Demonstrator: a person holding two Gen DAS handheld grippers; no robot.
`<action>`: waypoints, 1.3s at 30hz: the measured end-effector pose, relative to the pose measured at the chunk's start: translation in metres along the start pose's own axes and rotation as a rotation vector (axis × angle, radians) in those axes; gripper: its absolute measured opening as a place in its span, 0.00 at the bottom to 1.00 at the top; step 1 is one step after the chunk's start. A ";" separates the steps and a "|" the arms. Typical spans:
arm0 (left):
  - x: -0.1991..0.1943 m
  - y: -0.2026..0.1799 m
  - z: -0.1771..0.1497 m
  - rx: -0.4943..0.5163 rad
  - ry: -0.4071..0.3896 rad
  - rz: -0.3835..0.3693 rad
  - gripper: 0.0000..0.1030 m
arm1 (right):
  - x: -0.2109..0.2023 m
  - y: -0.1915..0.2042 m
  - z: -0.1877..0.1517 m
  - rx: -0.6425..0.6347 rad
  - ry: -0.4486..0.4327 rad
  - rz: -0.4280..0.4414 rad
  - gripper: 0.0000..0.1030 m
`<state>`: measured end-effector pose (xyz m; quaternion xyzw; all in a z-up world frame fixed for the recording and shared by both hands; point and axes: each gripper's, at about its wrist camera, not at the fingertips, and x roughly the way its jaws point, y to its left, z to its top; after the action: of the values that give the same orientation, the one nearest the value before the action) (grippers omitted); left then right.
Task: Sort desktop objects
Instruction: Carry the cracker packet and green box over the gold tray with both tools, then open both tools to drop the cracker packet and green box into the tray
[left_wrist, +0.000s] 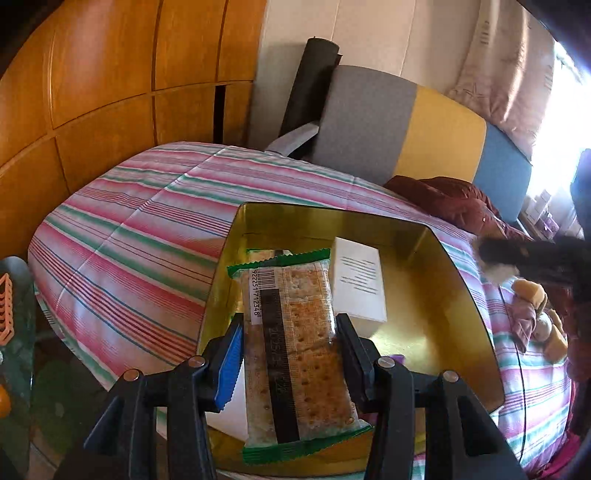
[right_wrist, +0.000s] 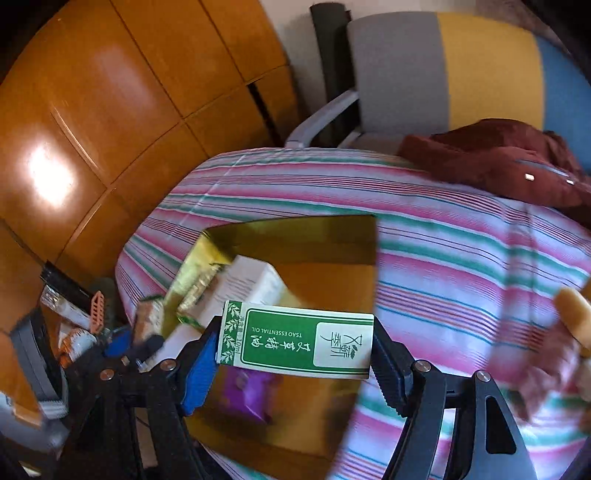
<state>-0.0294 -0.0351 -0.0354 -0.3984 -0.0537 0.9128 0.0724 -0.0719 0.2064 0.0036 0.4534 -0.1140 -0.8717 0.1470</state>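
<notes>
Now: our left tool (left_wrist: 290, 343) grips the cracker packet (left_wrist: 295, 354) over the gold tin (left_wrist: 443, 295) | right tool (right_wrist: 293, 341) clamps the green oil box (right_wrist: 295, 339) above it | risk: crowded tin, we could collide or drop outside onto the bed (left_wrist: 129, 240).

Tin (left_wrist: 454, 280) sits on bedspread (left_wrist: 129, 240), nr its front edge. In tin: white box (left_wrist: 360, 280) twd back-right corner, cracker pkt (left_wrist: 295, 343) left of it; jacket (left_wrist: 450, 199) behind.
</notes>
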 end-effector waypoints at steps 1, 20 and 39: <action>0.003 0.002 0.001 0.002 -0.001 0.000 0.46 | 0.007 0.005 0.007 -0.001 0.007 0.006 0.72; 0.014 0.018 -0.004 -0.035 0.022 -0.044 0.57 | 0.078 0.065 0.074 0.053 0.022 0.098 0.88; -0.038 -0.004 0.000 0.003 -0.039 0.021 0.58 | 0.008 0.043 -0.019 0.004 -0.056 -0.127 0.99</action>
<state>-0.0032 -0.0382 -0.0077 -0.3812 -0.0497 0.9211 0.0624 -0.0545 0.1622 0.0012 0.4355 -0.0909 -0.8913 0.0873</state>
